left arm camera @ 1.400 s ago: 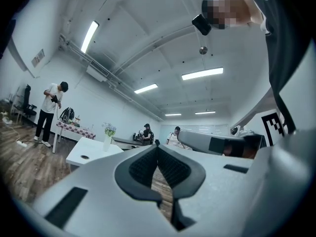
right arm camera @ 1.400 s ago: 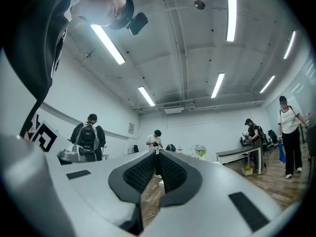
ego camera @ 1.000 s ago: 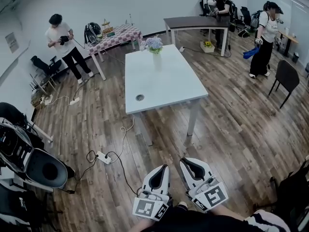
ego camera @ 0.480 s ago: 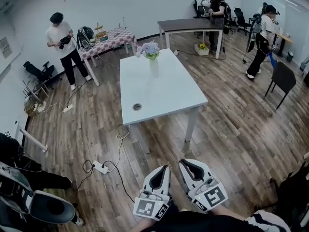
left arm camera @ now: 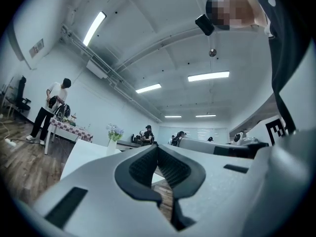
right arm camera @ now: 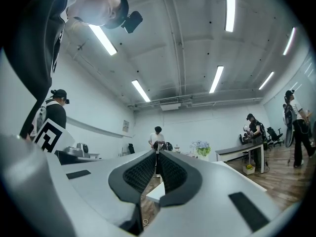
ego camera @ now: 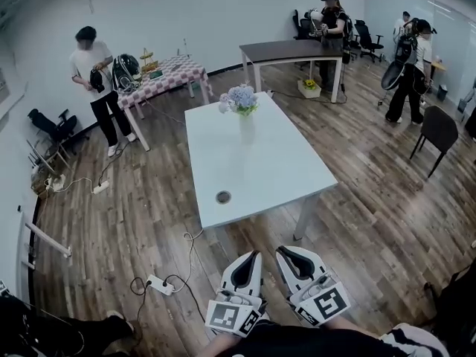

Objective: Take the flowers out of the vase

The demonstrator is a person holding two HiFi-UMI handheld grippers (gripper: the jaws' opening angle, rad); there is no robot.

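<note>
Pale blue and white flowers (ego camera: 239, 99) stand in a white vase (ego camera: 246, 129) near the far end of a white table (ego camera: 260, 171). Both grippers are held low in front of my body, well short of the table's near edge. My left gripper (ego camera: 252, 256) and right gripper (ego camera: 283, 251) sit side by side, each shut with nothing between the jaws. In the left gripper view the left gripper (left arm camera: 157, 146) points toward the table, with the flowers (left arm camera: 115, 130) small and far to the left. Over the right gripper (right arm camera: 157, 152), the flowers (right arm camera: 201, 147) appear far off to the right.
A round cable hole (ego camera: 223, 196) marks the table's near part. A power strip with cables (ego camera: 161, 284) lies on the wood floor to the left. Behind stand a checkered table (ego camera: 169, 71), a dark desk (ego camera: 291, 50), a black chair (ego camera: 439, 129) and several people.
The white table with the vase has come nearer and shifted slightly right in the head view. Both grippers keep their place at the bottom of the view and stay shut.
</note>
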